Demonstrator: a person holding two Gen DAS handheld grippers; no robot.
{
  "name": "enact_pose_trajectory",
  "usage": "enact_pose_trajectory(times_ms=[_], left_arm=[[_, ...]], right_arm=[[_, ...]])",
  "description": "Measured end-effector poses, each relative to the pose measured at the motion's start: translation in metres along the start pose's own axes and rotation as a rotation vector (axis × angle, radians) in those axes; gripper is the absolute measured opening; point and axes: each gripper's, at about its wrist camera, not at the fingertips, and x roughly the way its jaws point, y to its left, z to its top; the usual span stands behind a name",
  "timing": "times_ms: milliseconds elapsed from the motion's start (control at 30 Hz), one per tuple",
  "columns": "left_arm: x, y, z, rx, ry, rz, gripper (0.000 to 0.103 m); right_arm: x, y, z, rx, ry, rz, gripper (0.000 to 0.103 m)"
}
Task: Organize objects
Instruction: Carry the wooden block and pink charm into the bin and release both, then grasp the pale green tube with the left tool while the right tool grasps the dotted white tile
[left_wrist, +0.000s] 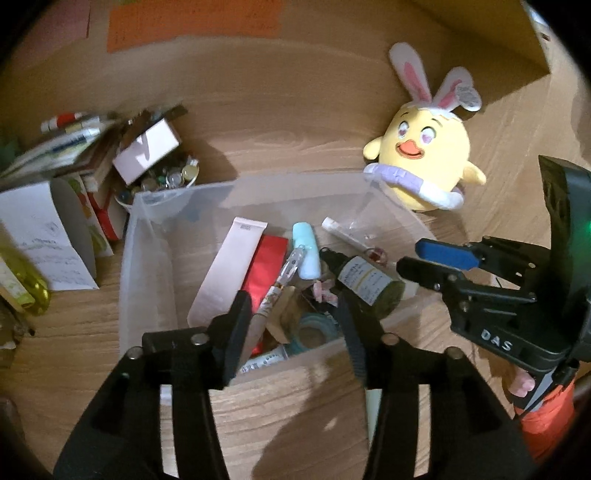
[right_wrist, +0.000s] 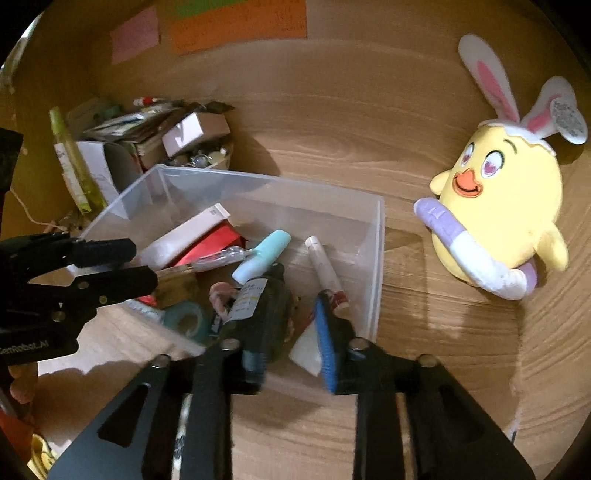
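Here, both grippers hover over a clear plastic storage bin (right_wrist: 373, 258) on the wood-grain worktop (right_wrist: 332, 122). The left gripper (left_wrist: 295, 314) has its fingers parted, a patterned pen (left_wrist: 277, 288) lying loose between them in the bin. The right gripper (right_wrist: 291, 332) is also parted, its fingers on either side of a dark green bottle with a white label (right_wrist: 258, 306) without pressing it. A yellow plush chick with bunny ears (right_wrist: 506, 206) sits just beside the bin.
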Motion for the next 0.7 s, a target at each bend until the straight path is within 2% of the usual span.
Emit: enact_pose_trajectory(times_ms=[33,100,233,300,467,700], left_arm=[[-0.004,-0.002,-0.001,0.005,-0.007,0.001,0.058],[-0.014,-0.006,-0.003,0.015,-0.025,0.008,0.073],[-0.031,-0.012,-0.010,0.034,-0.058,0.029,0.085],[-0.037,-0.013,-0.015,0.041,-0.066,0.037,0.090],[-0.046,-0.011,-0.035,0.041,-0.053,0.059,0.092],[-0.040,0.007,-0.076,-0.011,0.036,0.068,0.092]], right_arm=[[-0.008,0.002,-0.003,-0.007,-0.016,0.007,0.040],[-0.019,0.006,-0.007,-0.021,-0.035,0.017,0.050],[-0.042,0.018,-0.020,-0.059,-0.066,0.047,0.072],[-0.048,0.024,-0.028,-0.080,-0.069,0.062,0.076],[-0.053,0.039,-0.055,-0.111,-0.046,0.111,0.077],[-0.031,0.048,-0.087,-0.139,0.049,0.121,0.077]])
